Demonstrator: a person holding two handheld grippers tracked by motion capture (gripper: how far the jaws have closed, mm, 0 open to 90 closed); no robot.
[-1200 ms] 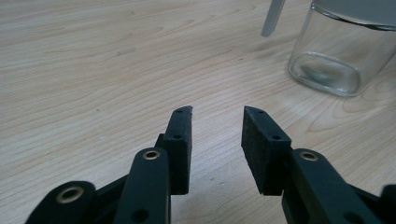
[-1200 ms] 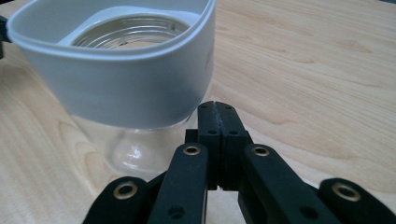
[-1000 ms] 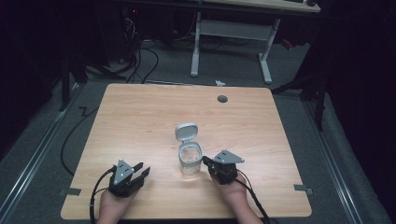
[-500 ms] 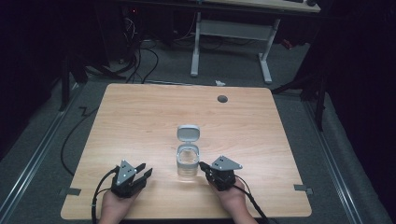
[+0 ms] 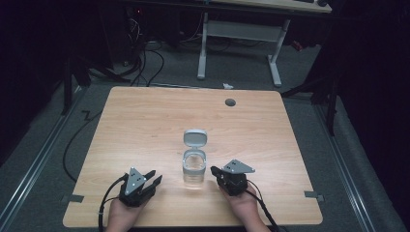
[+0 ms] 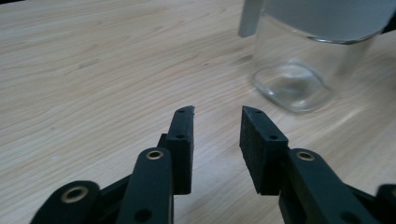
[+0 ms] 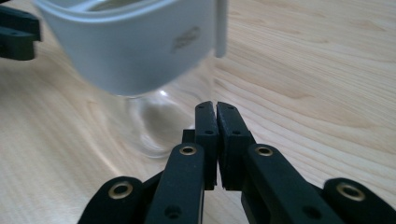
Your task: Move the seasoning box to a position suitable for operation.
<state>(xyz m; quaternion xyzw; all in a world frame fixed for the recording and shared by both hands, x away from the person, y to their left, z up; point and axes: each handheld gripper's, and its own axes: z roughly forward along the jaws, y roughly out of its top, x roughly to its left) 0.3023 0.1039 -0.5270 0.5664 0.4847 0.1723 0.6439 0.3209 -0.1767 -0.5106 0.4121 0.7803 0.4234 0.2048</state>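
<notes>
A clear glass jar (image 5: 195, 168) with a pale grey collar stands upright near the front middle of the wooden table (image 5: 145, 125), its flip lid (image 5: 195, 137) tilted back open. My left gripper (image 5: 153, 177) rests to its left, open and empty, apart from the glass. In the left gripper view the open gripper (image 6: 217, 112) points at bare wood, with the jar (image 6: 303, 70) ahead to the right. My right gripper (image 5: 214, 170) lies just right of the jar, shut on nothing. The right gripper view has the gripper (image 7: 215, 105) close beside the jar (image 7: 140, 51).
A round cable hole (image 5: 230, 102) sits near the table's far edge. Beyond the table stands a white desk frame (image 5: 237, 34), and dark cables (image 5: 145, 63) lie on the floor. Both hands rest at the table's front edge.
The right gripper has drawn back slightly toward the front edge. The left gripper and the jar stay about where they were.
</notes>
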